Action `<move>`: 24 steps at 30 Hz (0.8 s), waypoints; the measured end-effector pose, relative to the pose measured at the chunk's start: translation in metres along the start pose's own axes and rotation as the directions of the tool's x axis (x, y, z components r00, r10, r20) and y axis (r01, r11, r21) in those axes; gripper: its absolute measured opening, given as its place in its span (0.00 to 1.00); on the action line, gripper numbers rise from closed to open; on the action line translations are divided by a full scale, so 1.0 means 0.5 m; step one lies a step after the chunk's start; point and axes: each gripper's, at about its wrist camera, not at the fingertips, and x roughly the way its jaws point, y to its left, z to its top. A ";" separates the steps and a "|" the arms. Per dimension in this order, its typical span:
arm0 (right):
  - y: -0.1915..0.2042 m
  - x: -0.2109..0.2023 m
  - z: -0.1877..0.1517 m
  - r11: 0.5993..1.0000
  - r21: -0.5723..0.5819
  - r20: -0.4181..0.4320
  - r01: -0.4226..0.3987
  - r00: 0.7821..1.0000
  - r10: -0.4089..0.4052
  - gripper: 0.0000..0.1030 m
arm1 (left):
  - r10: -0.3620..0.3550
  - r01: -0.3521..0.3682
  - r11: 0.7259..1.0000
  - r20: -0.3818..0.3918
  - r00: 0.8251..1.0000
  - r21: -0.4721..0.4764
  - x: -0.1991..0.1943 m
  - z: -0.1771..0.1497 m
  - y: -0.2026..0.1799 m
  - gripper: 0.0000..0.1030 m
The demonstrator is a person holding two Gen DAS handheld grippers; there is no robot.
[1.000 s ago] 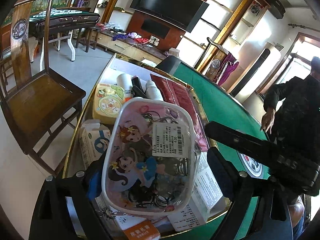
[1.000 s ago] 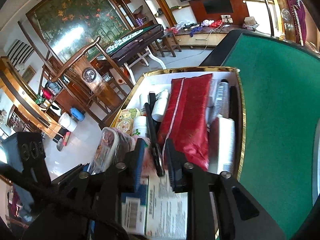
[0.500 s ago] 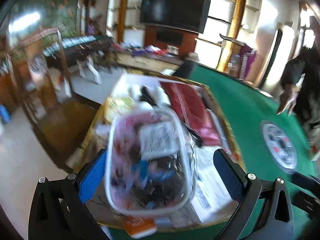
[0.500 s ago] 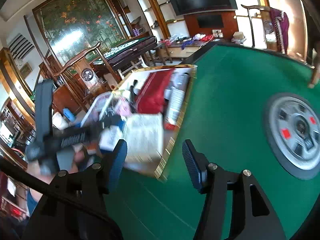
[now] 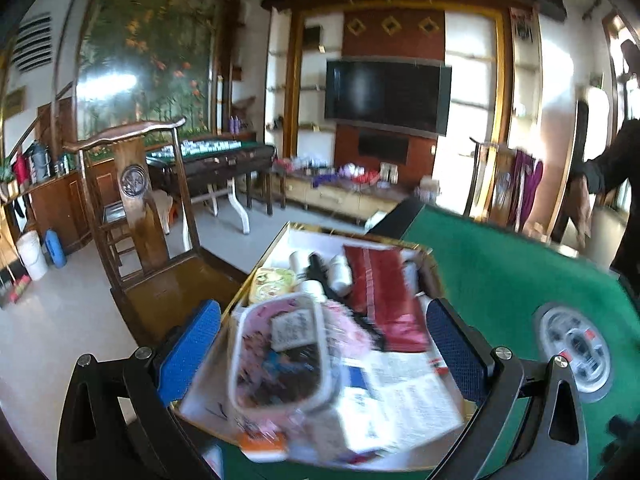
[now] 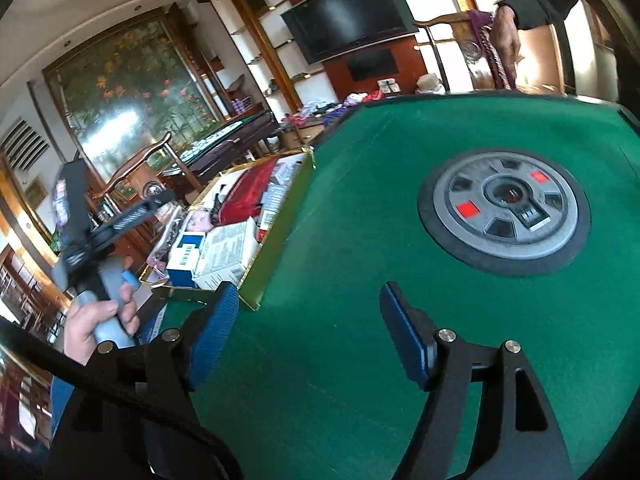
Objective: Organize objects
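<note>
Green felt table (image 6: pixel 360 240) is carrying a gold-rimmed tray (image 5: pixel 264 258) at its edge, wooden chair (image 5: pixel 136 200) beside. Pink pouch (image 5: pixel 280 356) is lying in tray. Left gripper (image 5: pixel 324 352) is gaping wide, empty; right gripper (image 6: pixel 308 332), jaws just opening, is holding nothing over bare felt.

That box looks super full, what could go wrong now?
The clear plastic case lies on top of the heaped things in the gold-edged box, so it might slide off. In the left wrist view an orange-and-white packet seems to stick out over the box's near edge and could drop onto the green table. The box also sits close to the table's edge beside the wooden chair, so a bump might tip it.
</note>
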 end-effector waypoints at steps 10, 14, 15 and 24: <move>-0.028 0.014 -0.002 0.984 -0.006 0.003 0.176 0.984 -0.176 0.78 | -0.073 0.072 0.987 0.003 0.997 0.145 -0.059 -0.053 -0.127 0.98; -0.007 0.011 -0.012 0.968 -0.071 0.024 0.242 0.970 -0.240 0.78 | -0.098 0.101 0.983 -0.028 0.995 0.151 -0.058 -0.076 -0.135 0.98; 0.000 0.011 -0.015 0.965 -0.088 0.029 0.245 0.969 -0.244 0.79 | -0.079 0.084 0.984 -0.036 0.996 0.155 -0.056 -0.082 -0.139 0.98; 0.064 0.003 -0.032 0.916 -0.216 0.129 0.339 0.939 -0.318 0.79 | 0.032 -0.040 0.973 0.037 0.999 0.229 -0.057 -0.102 -0.125 0.98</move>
